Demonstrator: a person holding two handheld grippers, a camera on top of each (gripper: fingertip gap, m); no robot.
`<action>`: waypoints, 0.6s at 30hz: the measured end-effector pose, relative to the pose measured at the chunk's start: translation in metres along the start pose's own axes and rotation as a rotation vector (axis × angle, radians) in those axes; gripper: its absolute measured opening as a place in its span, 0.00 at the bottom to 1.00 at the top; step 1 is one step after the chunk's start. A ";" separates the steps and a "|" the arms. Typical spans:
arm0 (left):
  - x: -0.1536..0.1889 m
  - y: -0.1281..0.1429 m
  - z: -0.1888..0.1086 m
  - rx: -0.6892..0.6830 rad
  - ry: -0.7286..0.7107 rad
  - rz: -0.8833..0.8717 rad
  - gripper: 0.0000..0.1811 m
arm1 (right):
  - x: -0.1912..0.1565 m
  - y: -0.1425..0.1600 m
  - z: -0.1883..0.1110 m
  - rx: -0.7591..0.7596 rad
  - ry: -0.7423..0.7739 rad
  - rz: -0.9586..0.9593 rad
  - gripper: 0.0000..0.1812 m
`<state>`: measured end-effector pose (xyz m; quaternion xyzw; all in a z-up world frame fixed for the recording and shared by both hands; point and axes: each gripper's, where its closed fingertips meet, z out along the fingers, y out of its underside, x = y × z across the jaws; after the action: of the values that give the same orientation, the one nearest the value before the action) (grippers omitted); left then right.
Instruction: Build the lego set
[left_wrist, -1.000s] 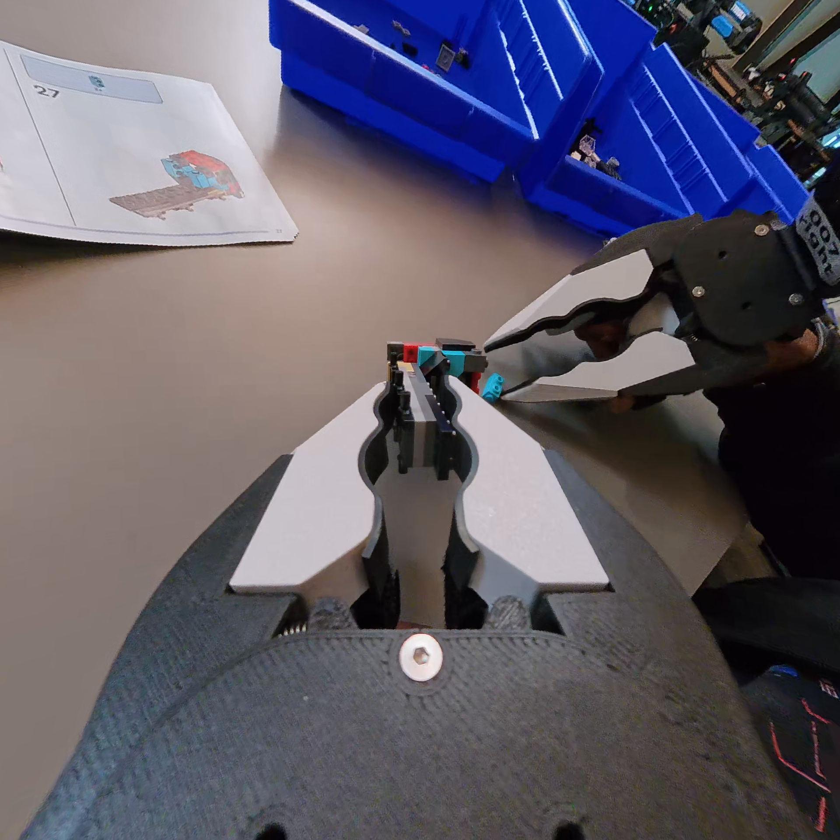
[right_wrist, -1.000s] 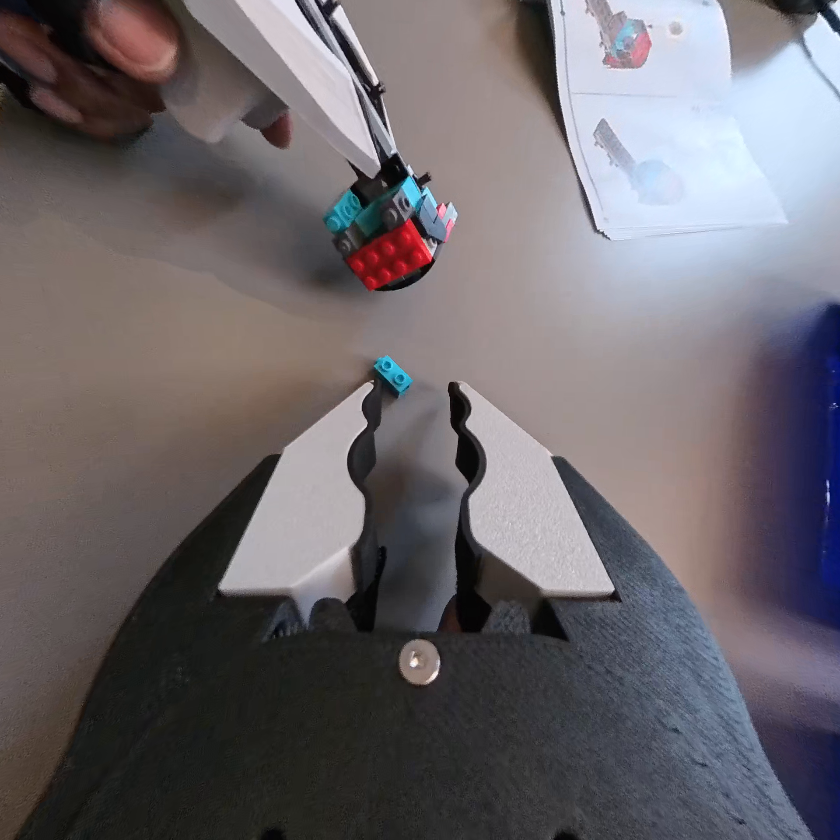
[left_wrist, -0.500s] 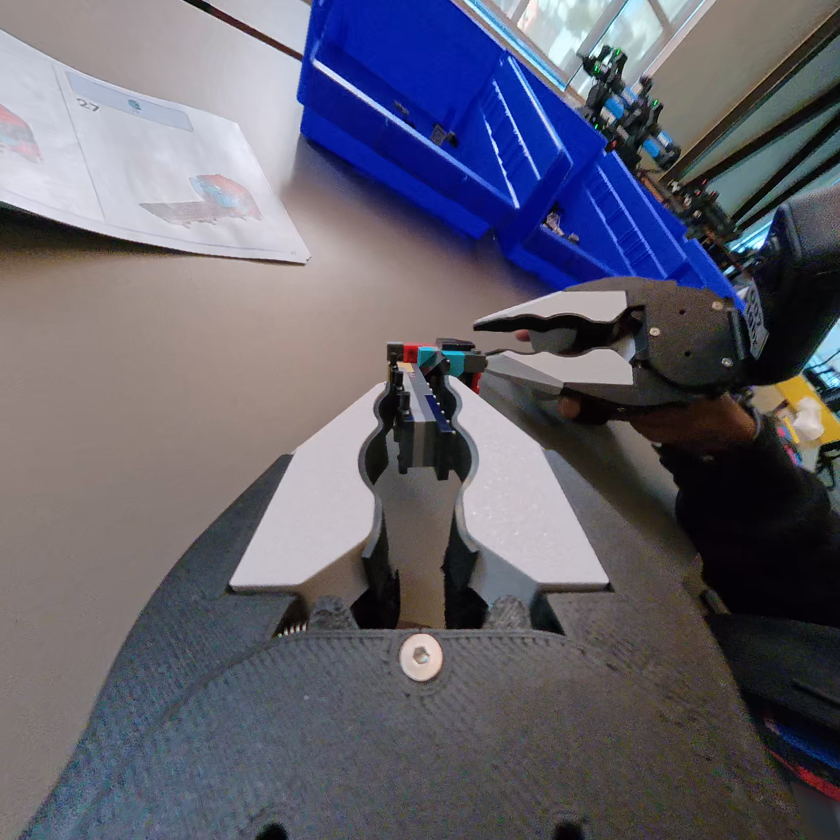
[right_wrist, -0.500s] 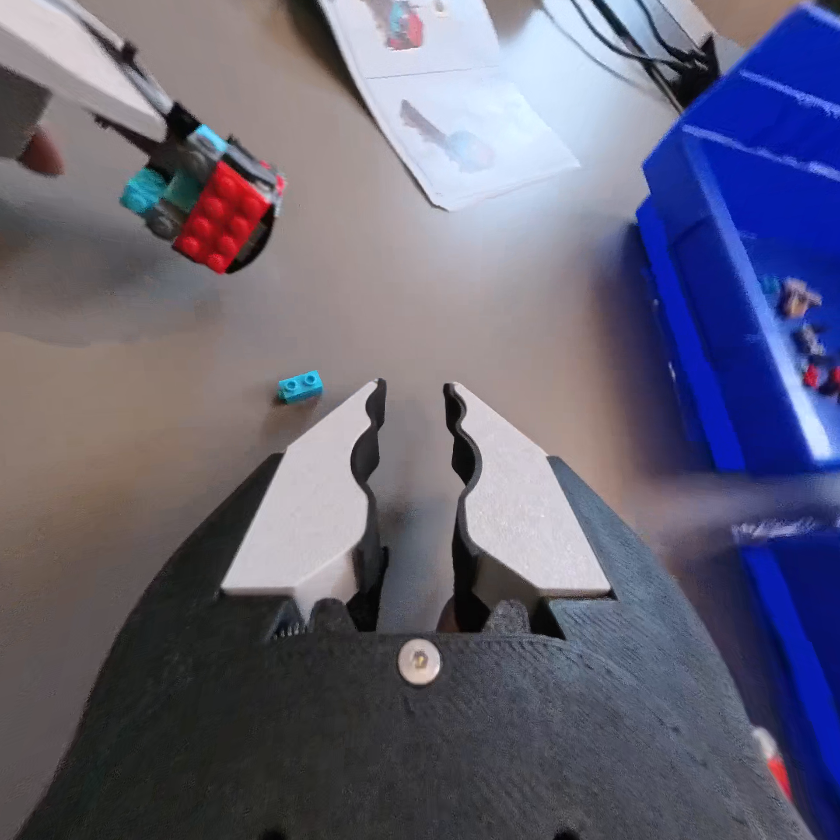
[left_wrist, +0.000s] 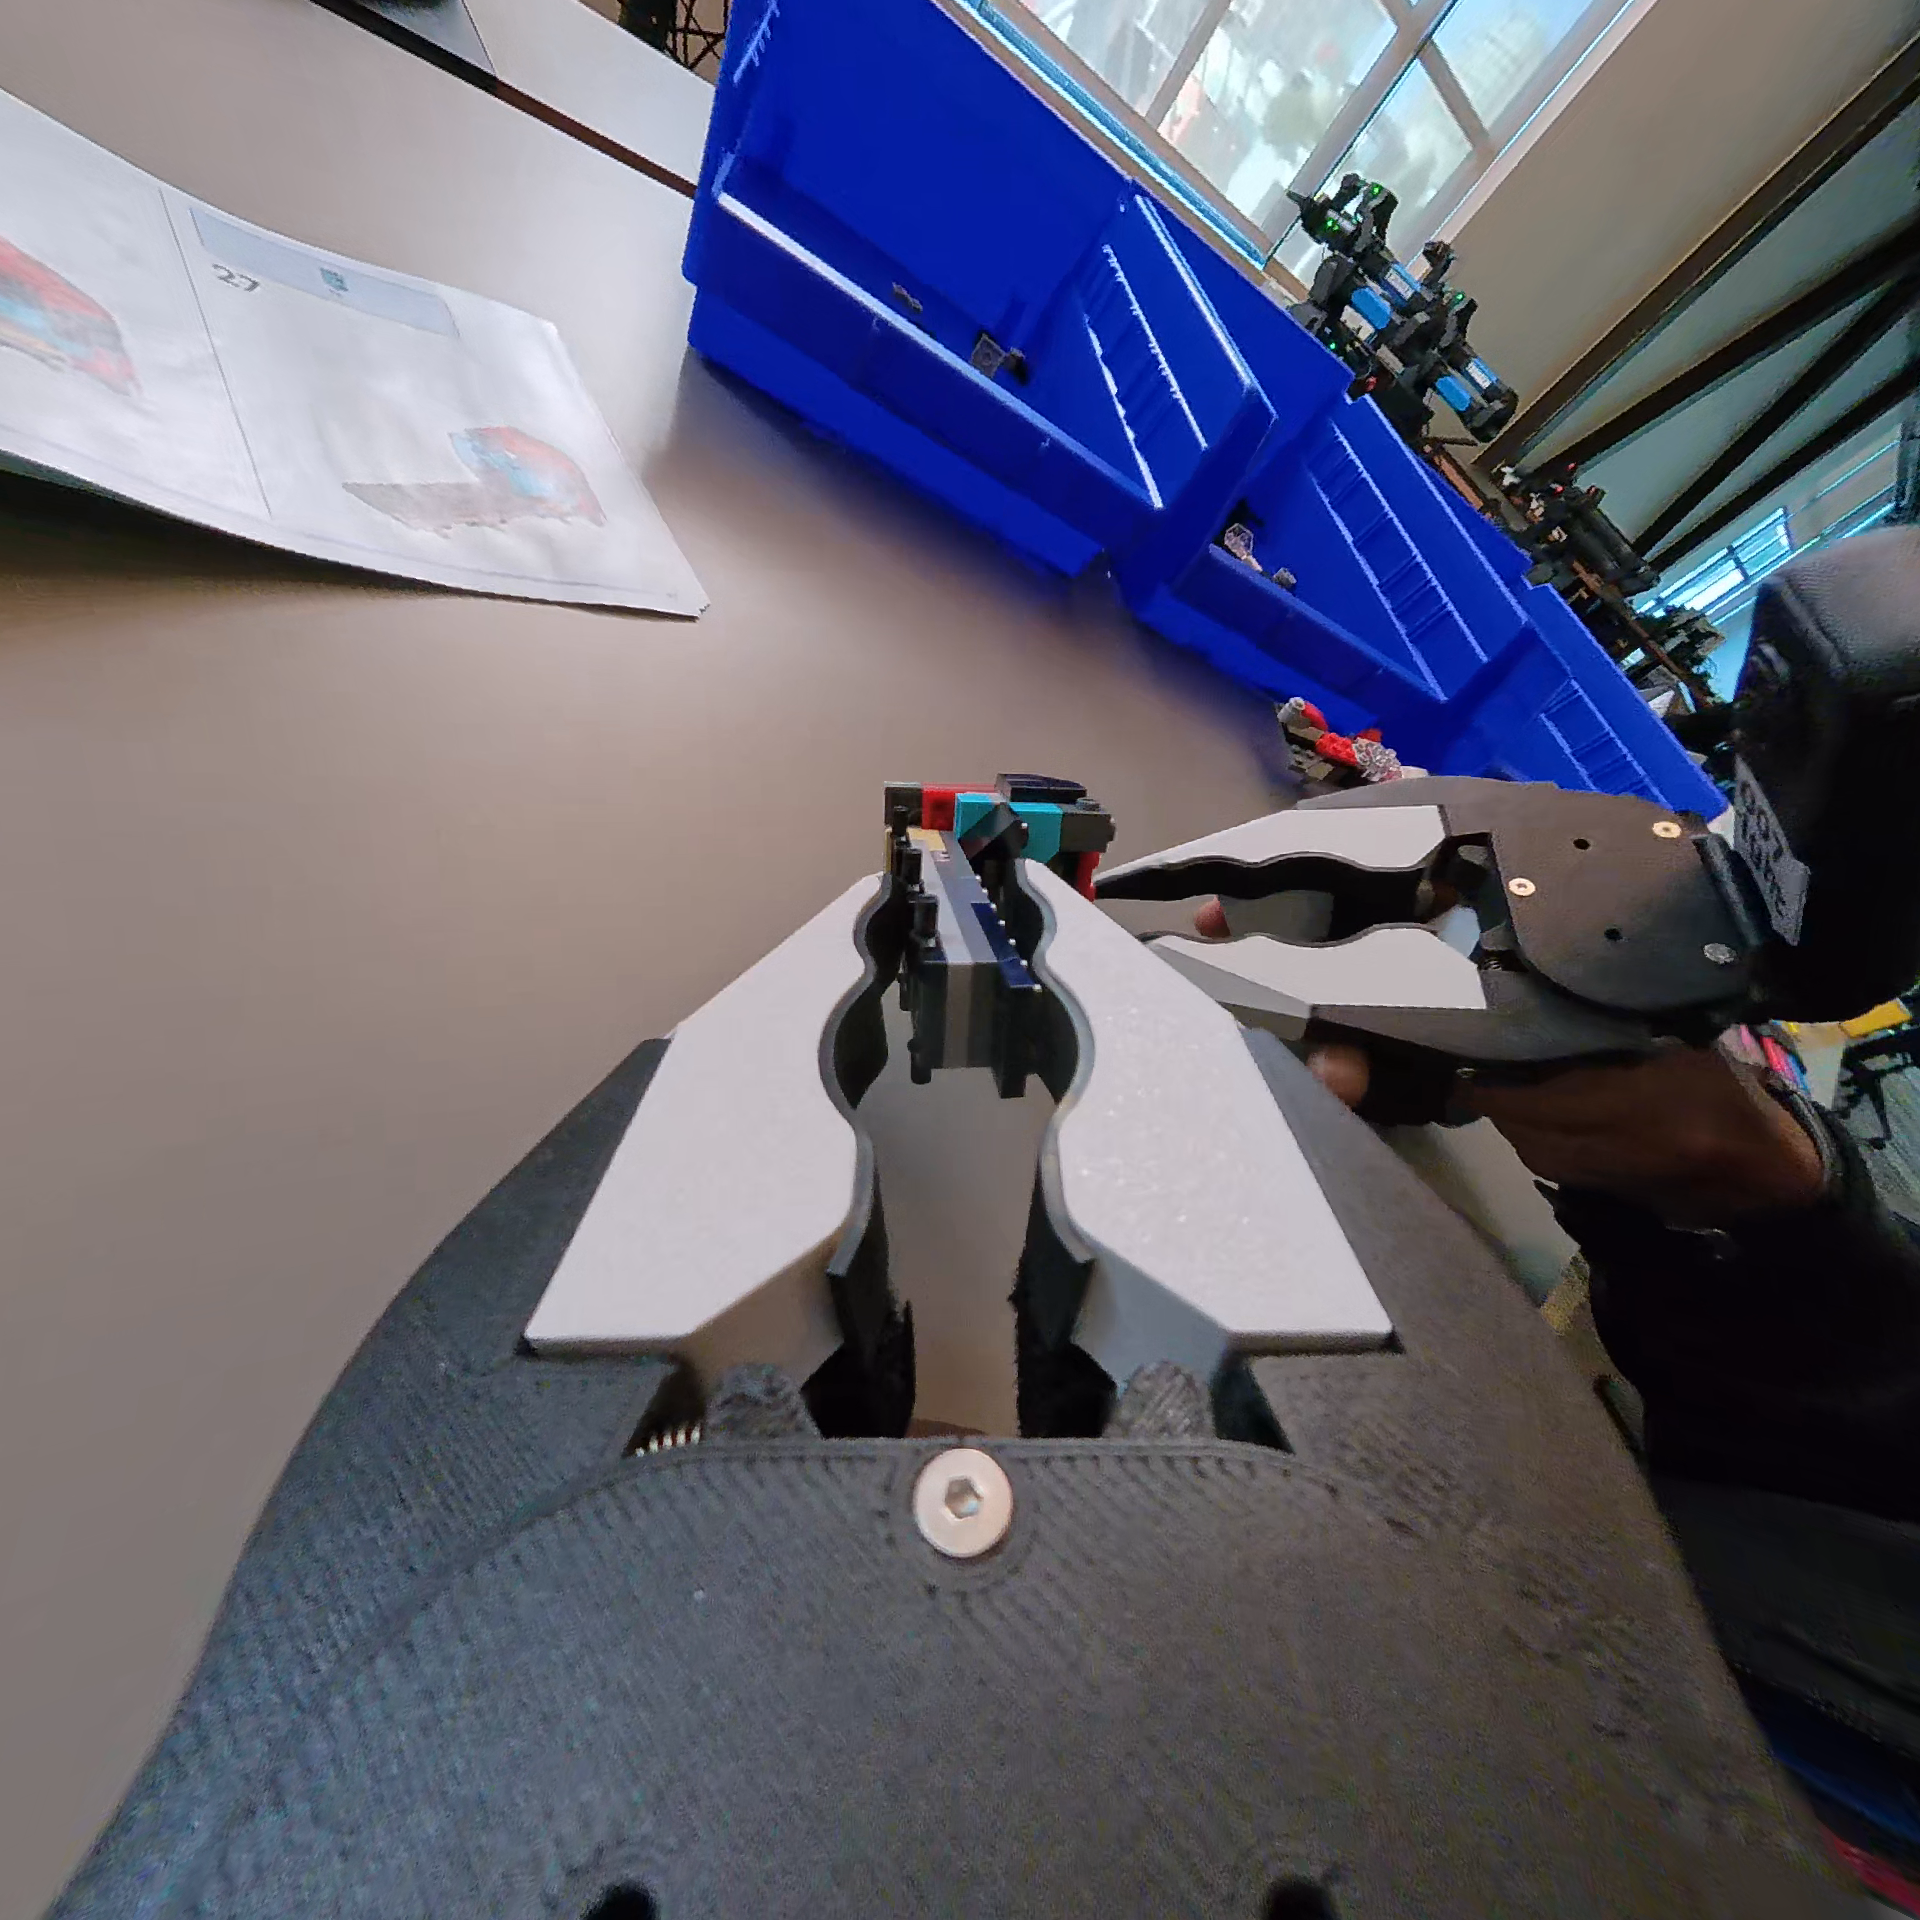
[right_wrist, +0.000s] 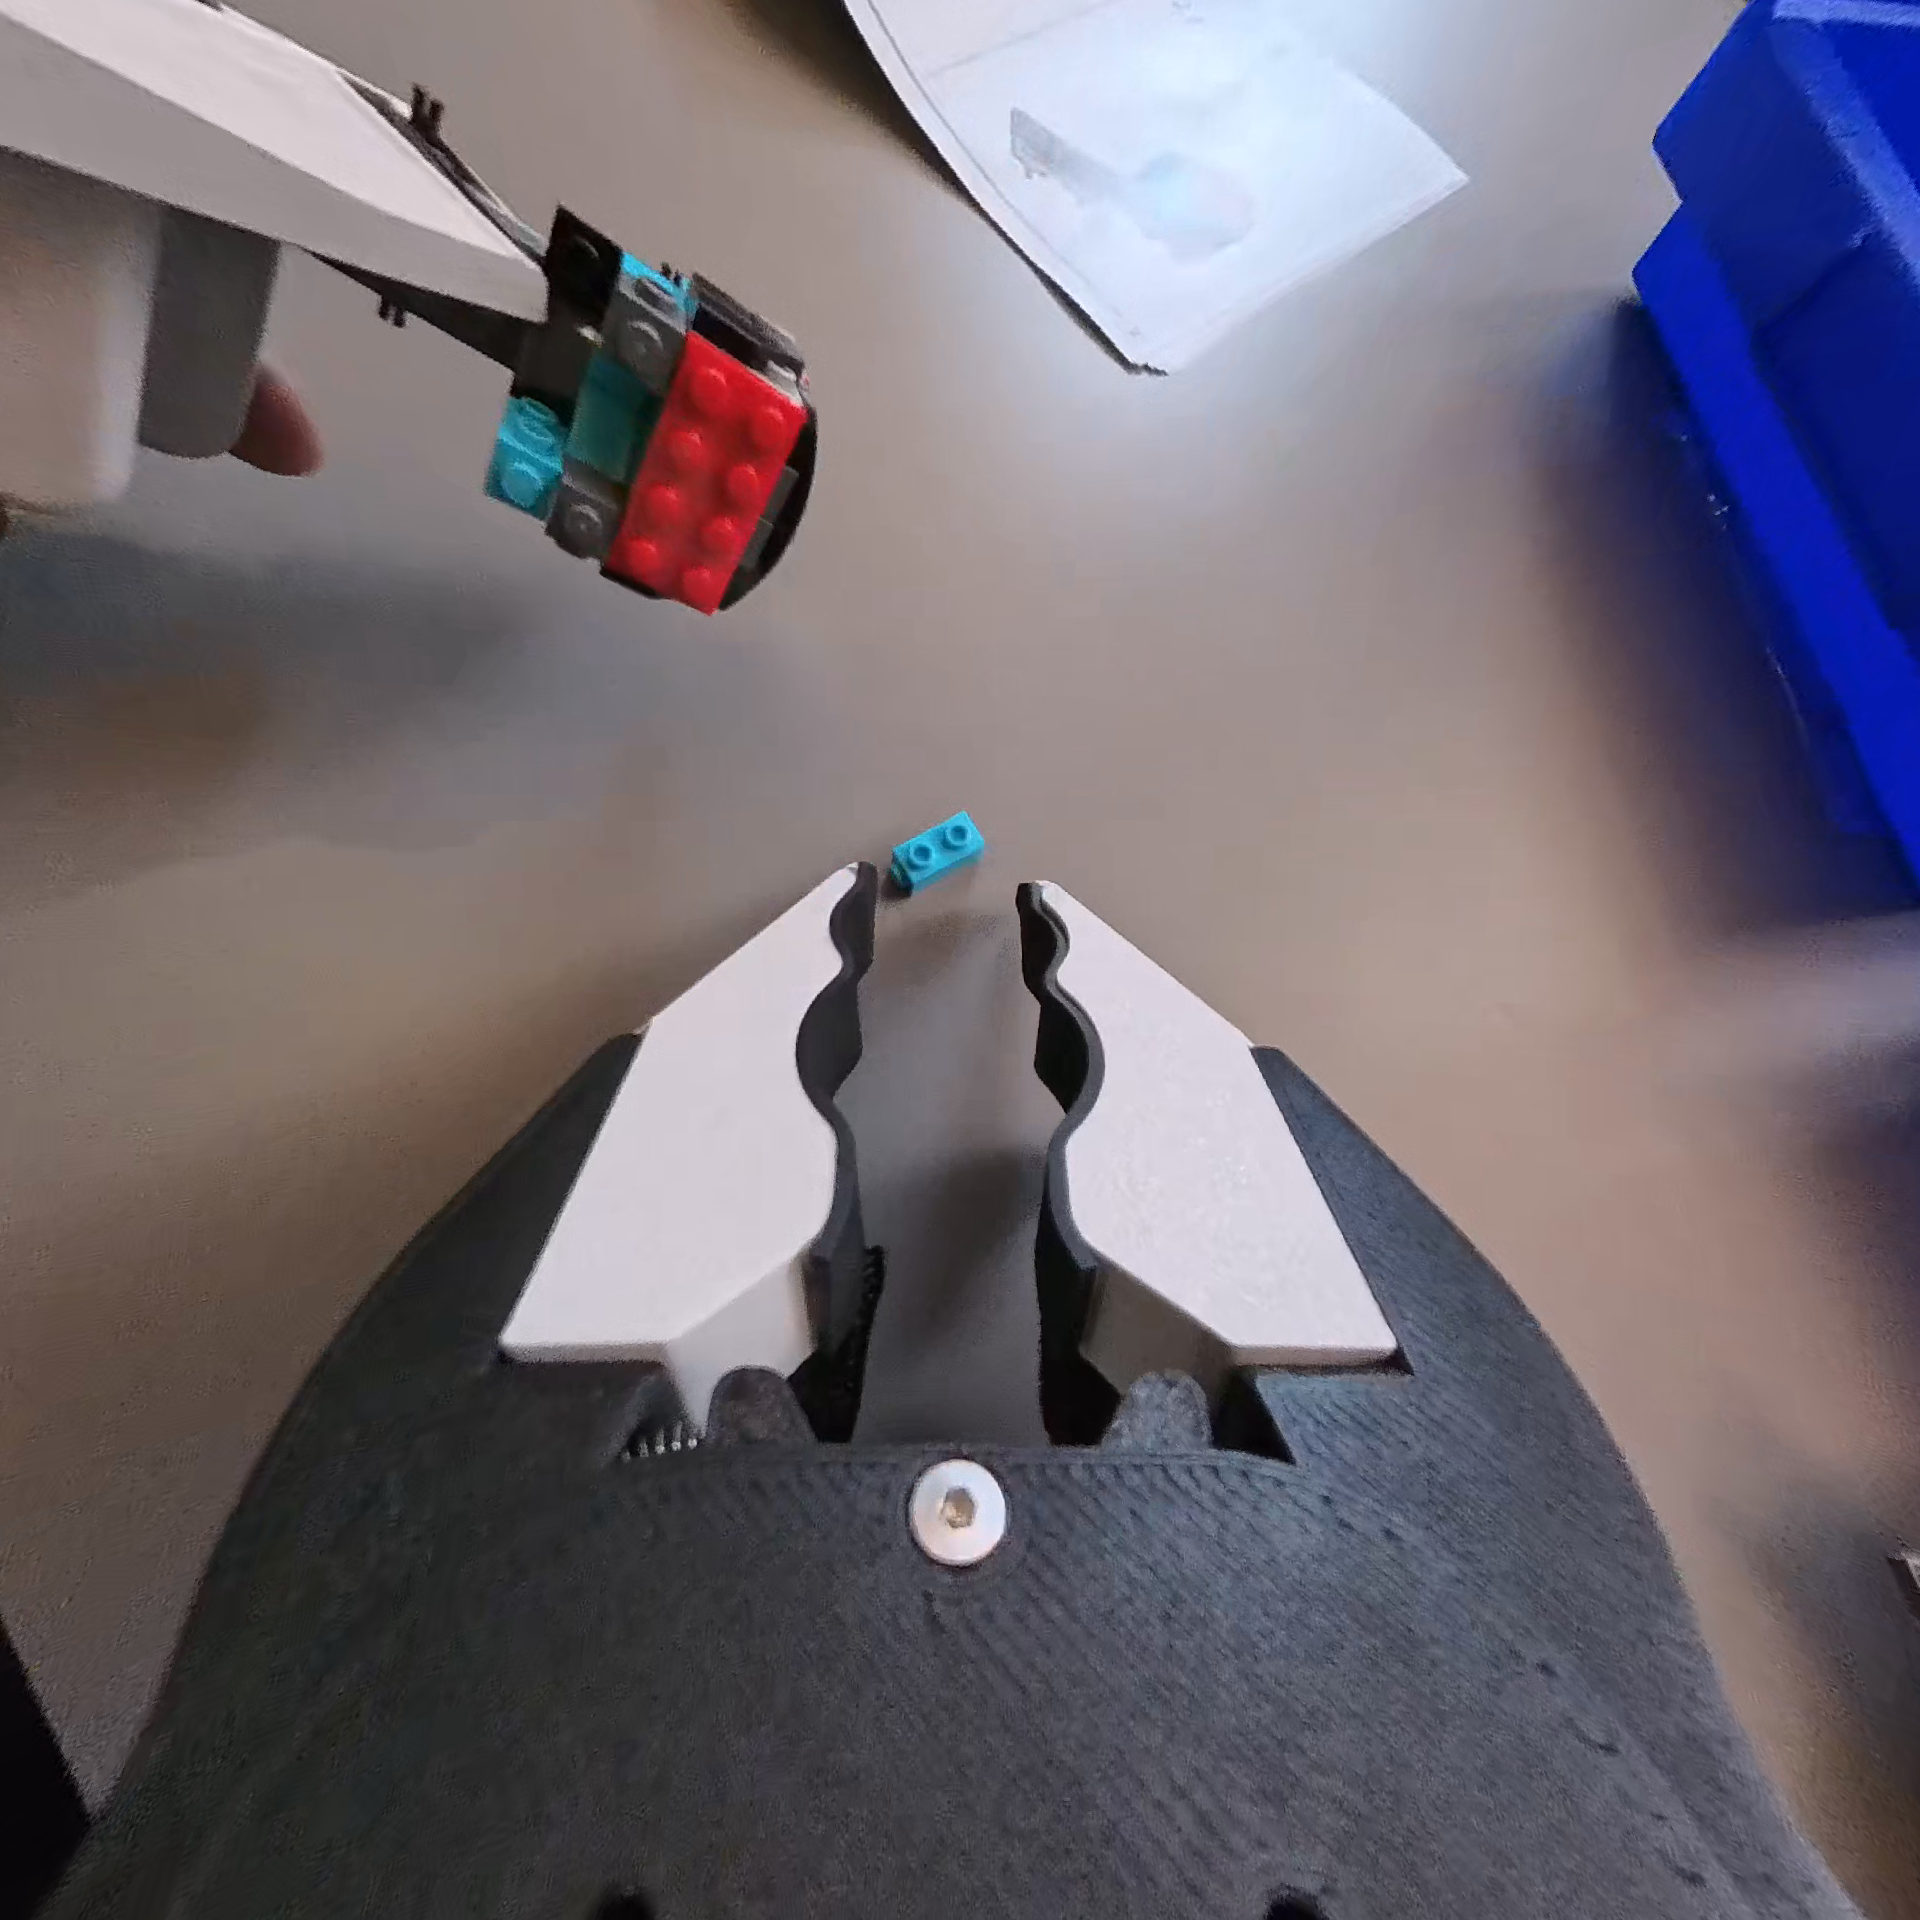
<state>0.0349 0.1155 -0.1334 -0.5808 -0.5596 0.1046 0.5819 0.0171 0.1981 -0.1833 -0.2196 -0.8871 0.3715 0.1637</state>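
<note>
While the left claw (left_wrist: 961, 904) grips the brick model (left_wrist: 987, 831) aloft, the right claw (right_wrist: 940, 883) gapes empty just short of a small teal brick (right_wrist: 937, 851) on the worktop (right_wrist: 1247, 675).

Both views are bright and evenly lit. Daylight comes through windows (left_wrist: 1340, 94) at the top of the left wrist view. Soft shadows fall on the bench (right_wrist: 1195, 644). Wide-angle distortion bends the edges. In the right wrist view the blue bins (right_wrist: 1808, 436) and booklet (right_wrist: 1164, 156) are smeared with blur.
</note>
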 end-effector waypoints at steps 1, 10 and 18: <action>0.000 0.000 0.000 0.000 0.001 0.000 0.11 | -0.001 -0.001 0.002 -0.006 0.002 -0.012 0.15; 0.005 0.003 -0.003 0.001 0.015 0.008 0.11 | 0.004 -0.007 0.009 0.009 0.026 -0.213 0.06; 0.007 0.005 -0.009 0.000 0.026 0.003 0.11 | 0.038 -0.001 0.000 -0.057 0.148 -0.824 0.06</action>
<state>0.0466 0.1174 -0.1308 -0.5830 -0.5511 0.0979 0.5890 -0.0154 0.2173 -0.1775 0.1232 -0.8965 0.2333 0.3558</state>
